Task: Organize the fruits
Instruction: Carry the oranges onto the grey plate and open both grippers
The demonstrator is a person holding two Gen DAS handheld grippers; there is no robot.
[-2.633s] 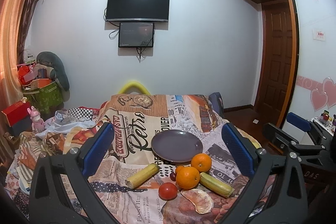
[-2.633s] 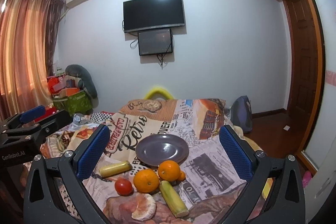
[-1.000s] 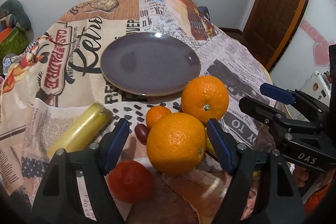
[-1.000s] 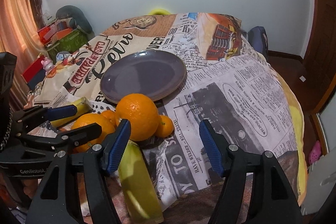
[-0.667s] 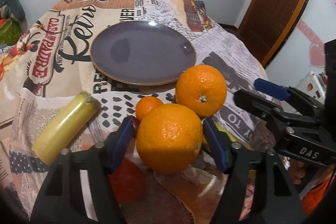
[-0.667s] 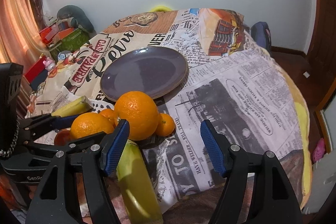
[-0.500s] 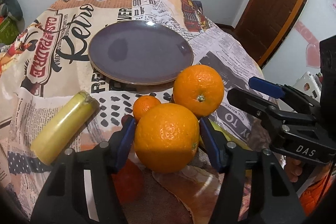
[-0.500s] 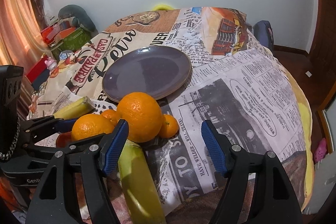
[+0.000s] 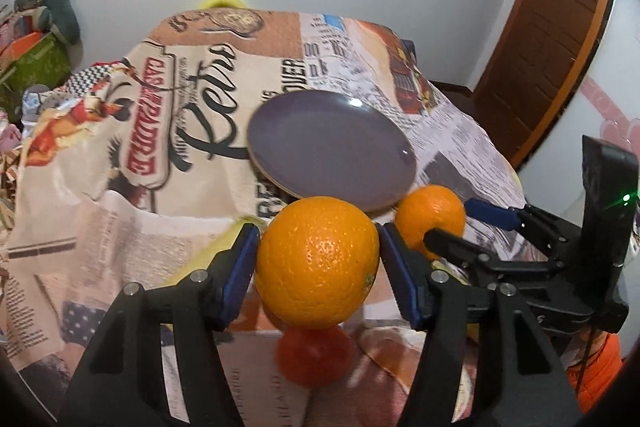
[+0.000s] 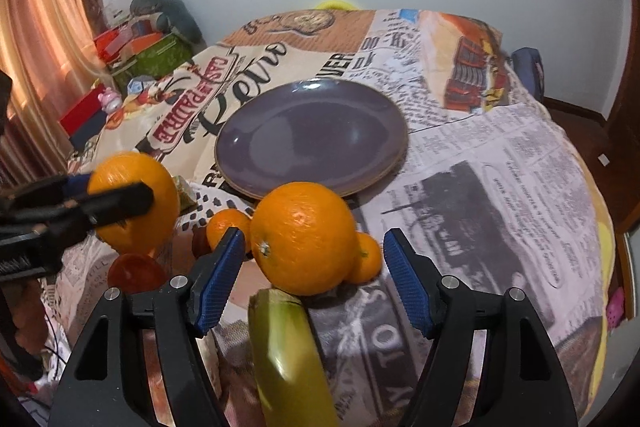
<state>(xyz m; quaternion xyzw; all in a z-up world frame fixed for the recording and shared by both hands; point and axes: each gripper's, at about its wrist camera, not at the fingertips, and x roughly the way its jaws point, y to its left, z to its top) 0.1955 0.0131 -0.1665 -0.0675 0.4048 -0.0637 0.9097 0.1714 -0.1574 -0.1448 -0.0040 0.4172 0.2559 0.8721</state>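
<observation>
The left gripper (image 9: 318,259), its jaws having just closed, clamps a large dimpled orange (image 9: 318,259) lifted off the printed cloth (image 9: 192,163), a purple plate (image 9: 332,143) beyond it. The right gripper (image 10: 314,269) stands apart around a second orange (image 10: 302,237), pads not touching. The cloth reads "Retro" and "CASA PADRE".

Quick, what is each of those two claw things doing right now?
Left gripper: jaws closed on a big orange, lifted off the cloth.
Right gripper: jaws open around a second orange, not gripping it.
</observation>
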